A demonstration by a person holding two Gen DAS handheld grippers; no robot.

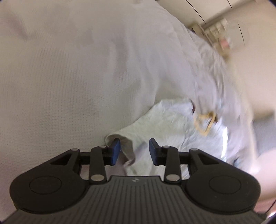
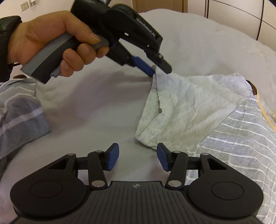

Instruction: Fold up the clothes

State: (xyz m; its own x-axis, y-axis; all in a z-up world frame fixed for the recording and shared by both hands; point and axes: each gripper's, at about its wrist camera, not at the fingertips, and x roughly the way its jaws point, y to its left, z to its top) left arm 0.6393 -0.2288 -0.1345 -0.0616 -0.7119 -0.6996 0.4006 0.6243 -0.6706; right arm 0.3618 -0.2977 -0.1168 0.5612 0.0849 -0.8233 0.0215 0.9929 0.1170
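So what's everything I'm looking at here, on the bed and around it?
Textured woven bedspread: one, off-white, covering the bed.
Crumpled pale cotton garment: one, bluish white, on the bedspread.
Striped cloth at right: one, grey with white lines, beside the pale garment.
Striped cloth at left: one, blue-grey, at the bed's edge.
Tan strap loop: one, blurred, on the clothes.
Wall socket: one, white, far wall.
Left gripper: one, black with blue pads, open around the garment's corner.
Right gripper: one, same colours, open over bedspread.
Hand: one, holding the left gripper.
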